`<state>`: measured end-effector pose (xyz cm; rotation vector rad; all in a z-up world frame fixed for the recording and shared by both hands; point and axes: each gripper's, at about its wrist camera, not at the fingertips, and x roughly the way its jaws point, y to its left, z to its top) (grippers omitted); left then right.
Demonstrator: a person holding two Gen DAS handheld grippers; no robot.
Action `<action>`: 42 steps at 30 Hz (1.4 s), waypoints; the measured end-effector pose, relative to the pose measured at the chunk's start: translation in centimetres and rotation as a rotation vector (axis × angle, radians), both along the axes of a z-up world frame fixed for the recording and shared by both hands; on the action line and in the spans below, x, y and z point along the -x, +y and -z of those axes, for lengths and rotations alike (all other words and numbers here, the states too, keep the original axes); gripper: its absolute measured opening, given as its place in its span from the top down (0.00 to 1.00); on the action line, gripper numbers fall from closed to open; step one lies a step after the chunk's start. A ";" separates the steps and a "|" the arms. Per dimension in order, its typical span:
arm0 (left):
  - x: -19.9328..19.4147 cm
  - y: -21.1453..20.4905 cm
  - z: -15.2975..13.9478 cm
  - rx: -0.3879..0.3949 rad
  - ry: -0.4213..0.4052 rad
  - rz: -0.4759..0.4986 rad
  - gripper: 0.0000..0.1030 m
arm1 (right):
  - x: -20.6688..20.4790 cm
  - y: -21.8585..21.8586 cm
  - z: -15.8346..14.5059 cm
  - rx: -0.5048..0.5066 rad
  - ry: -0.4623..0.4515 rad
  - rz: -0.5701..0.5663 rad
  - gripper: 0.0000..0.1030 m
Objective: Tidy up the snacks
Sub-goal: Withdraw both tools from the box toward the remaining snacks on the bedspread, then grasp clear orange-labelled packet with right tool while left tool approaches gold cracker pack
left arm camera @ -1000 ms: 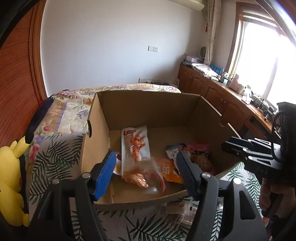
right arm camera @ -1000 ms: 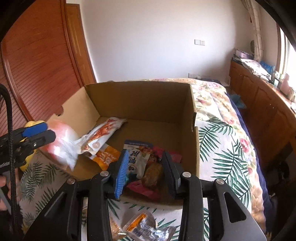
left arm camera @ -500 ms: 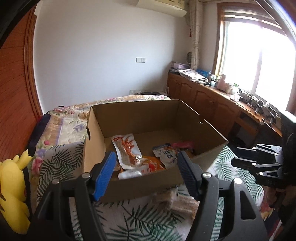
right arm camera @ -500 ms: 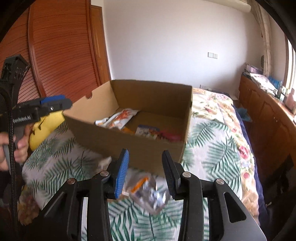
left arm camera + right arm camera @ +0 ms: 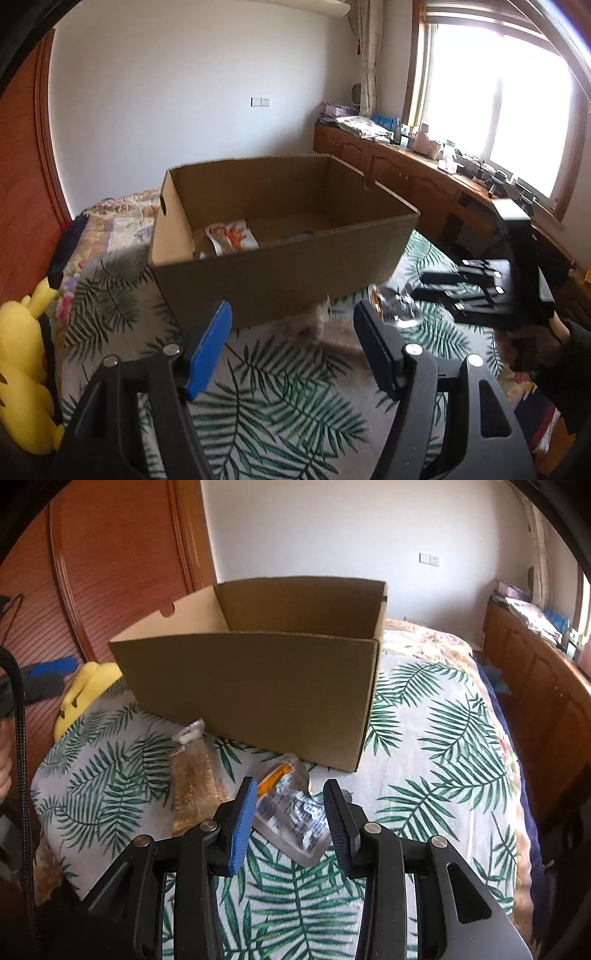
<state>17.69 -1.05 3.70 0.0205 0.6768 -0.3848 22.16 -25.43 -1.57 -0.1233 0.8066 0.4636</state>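
R claw (image 5: 290, 818) spread, astride silver snack pouch (image 5: 295, 812) on bed (image 5: 443, 738) | L claw (image 5: 293, 347) spread, nothing between | cardboard box (image 5: 258, 686) behind, w/ orange-print packet (image 5: 232, 236) inside

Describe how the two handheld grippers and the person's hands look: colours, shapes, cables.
Both are black plastic with silver screws. The left gripper and the right gripper each pair a bright blue ribbed finger with a dark one. A black cable hangs by the left one. The right hand is bare with a dark sleeve.
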 end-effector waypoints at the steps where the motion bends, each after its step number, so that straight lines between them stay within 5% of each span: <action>1: 0.2 0.0 0.5 0.000 0.009 0.000 0.33 | -0.3 0.2 0.3 0.006 0.005 -0.001 0.64; 11: 0.8 -1.2 4.3 0.015 0.074 0.009 0.33 | -3.9 1.3 2.7 0.065 0.099 -0.029 0.64; 17: 1.1 -2.4 5.6 0.019 0.098 0.030 0.33 | -2.6 0.3 3.2 0.031 0.165 -0.075 0.63; 28: 1.0 -4.4 7.1 0.009 0.129 0.053 0.33 | 2.2 0.9 3.4 0.100 0.121 -0.132 0.60; 42: 0.1 -4.8 7.8 0.044 0.148 0.017 0.33 | 1.3 2.7 4.4 0.146 0.074 -0.086 0.47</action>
